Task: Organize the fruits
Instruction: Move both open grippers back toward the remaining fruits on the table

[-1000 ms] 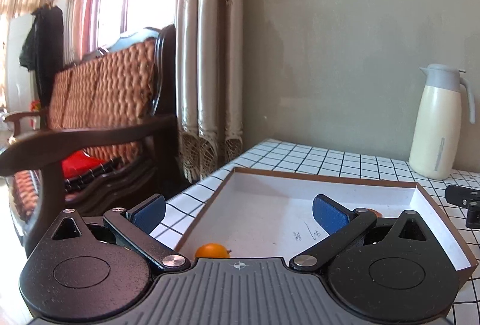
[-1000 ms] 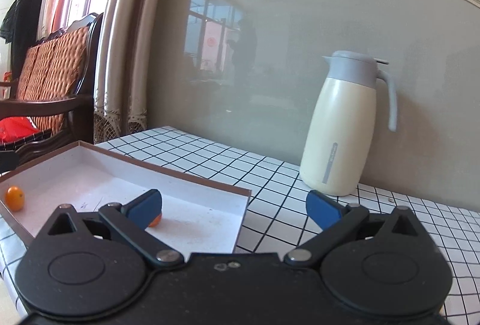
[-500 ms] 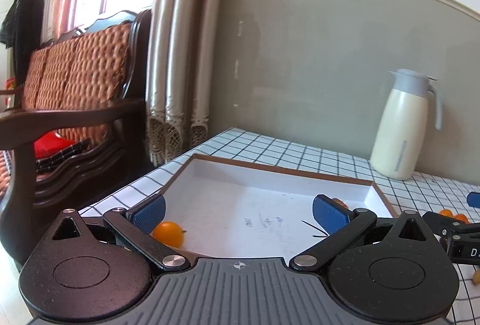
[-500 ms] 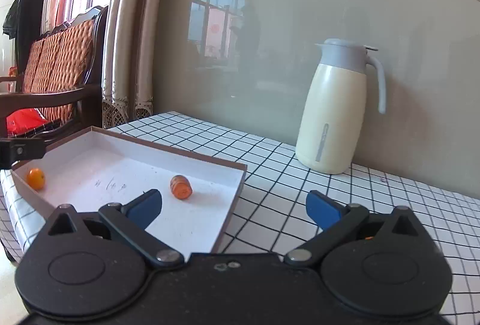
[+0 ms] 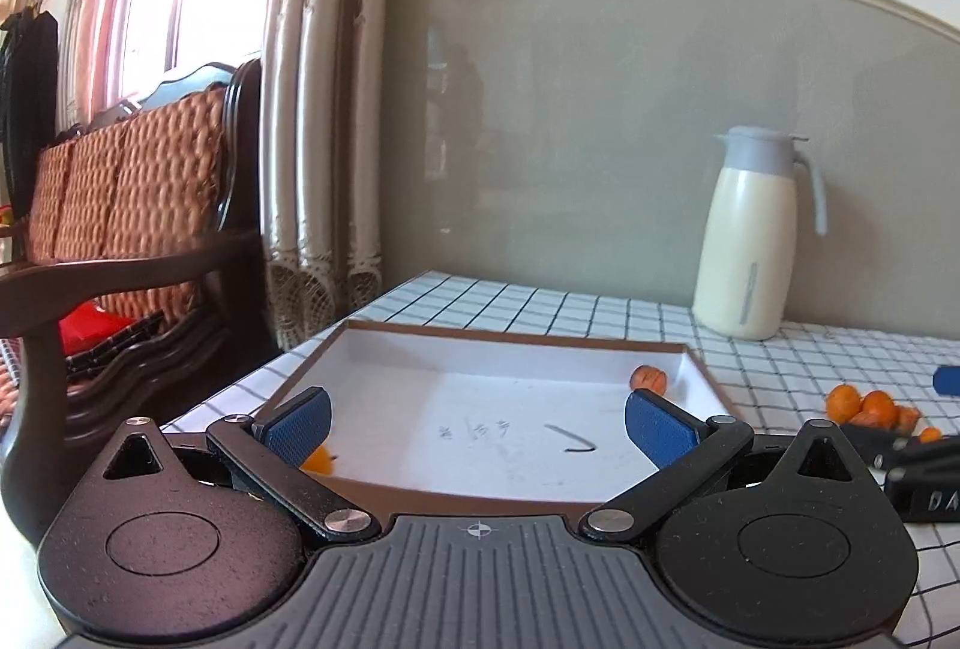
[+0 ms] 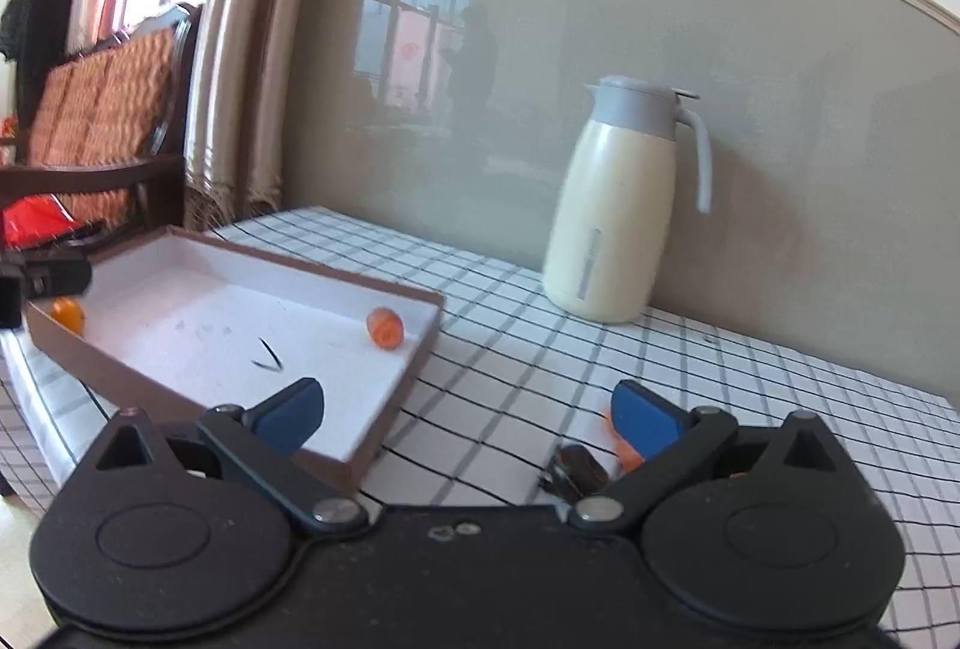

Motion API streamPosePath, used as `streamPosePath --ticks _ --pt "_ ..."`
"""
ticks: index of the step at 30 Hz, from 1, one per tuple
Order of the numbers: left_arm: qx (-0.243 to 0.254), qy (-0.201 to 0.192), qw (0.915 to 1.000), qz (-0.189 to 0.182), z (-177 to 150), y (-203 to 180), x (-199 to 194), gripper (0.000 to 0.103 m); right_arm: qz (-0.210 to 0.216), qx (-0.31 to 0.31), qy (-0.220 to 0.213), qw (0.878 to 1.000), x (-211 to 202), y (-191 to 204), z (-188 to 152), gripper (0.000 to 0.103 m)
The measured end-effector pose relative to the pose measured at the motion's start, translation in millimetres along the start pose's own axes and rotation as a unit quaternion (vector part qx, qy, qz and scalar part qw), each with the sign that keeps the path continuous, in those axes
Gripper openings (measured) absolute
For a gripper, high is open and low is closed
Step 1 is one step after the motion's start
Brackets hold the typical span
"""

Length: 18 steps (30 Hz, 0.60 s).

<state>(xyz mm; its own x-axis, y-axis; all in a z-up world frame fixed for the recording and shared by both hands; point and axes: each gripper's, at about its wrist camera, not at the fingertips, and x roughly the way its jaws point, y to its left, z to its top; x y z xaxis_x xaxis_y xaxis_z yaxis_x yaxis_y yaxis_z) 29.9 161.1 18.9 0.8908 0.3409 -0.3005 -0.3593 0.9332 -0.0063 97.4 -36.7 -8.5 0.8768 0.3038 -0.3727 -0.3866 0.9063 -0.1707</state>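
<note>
A shallow brown box with a white inside point(image 5: 480, 349) point(image 6: 198, 301) lies on the checked table. It holds two small orange fruits: one at its far right corner point(image 5: 648, 378) point(image 6: 384, 327), one at its near left corner point(image 5: 318, 463) point(image 6: 67, 314). Several more orange fruits point(image 5: 864, 406) lie on the table right of the box. My left gripper point(image 5: 477, 424) is open and empty over the box's near edge. My right gripper point(image 6: 465, 418) is open and empty, above the table by the box's right end. An orange fruit point(image 6: 624, 448) shows partly behind its right finger.
A cream jug with a grey lid point(image 5: 753, 235) point(image 6: 624, 205) stands at the back by the wall. A small dark object point(image 6: 579, 472) lies on the table near my right gripper. A wooden chair point(image 5: 120, 217) and curtains stand to the left.
Both grippers have drawn back and turned right. The loose fruits on the table have come into the left view, and the right gripper now hangs by the box's right end.
</note>
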Motion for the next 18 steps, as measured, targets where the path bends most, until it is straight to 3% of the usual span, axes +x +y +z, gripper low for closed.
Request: streamPosePath --ticks 12,18 --pt "0.023 0.005 0.9987 -0.046 -9.2 -32.4 4.9 0.103 -0.064 0.027 0.031 0.997 -3.3 -43.3 -36.8 0.095" --pt "0.046 0.014 0.9962 -0.073 -19.7 -62.1 9.9 0.103 -0.084 0.009 0.063 0.994 0.3 -55.6 -52.6 0.095"
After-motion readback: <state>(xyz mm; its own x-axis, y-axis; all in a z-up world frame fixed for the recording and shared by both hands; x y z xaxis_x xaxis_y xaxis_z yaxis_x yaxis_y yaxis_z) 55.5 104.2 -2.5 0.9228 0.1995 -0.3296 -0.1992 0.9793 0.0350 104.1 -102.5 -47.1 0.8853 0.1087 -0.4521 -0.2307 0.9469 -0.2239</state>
